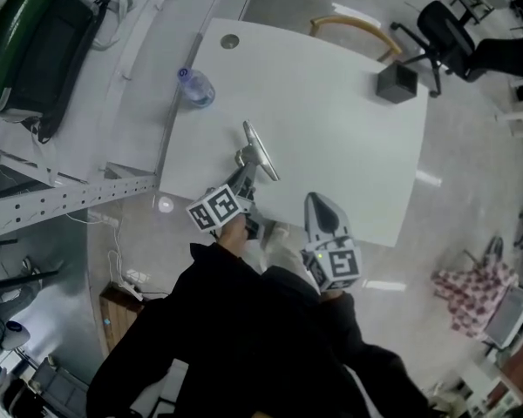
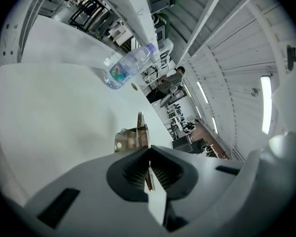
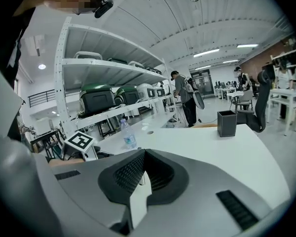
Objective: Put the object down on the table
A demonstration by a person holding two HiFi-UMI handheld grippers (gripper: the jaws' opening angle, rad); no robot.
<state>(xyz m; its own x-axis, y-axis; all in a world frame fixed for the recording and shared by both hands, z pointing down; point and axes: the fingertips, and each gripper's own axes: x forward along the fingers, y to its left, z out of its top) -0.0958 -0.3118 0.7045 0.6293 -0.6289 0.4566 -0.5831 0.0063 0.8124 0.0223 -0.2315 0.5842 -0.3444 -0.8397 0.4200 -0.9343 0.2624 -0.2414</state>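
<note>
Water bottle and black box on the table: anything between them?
No. In the head view the table between water bottle and black box is bare; the metal tool in the left gripper is nearer the person, off that line.

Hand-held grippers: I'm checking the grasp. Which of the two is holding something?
The left hand-held gripper: its jaws are clamped on a thin metal piece. The right hand-held gripper is shut with nothing between its jaws.

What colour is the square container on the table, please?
Dark grey container; clearest in the right gripper view.
</note>
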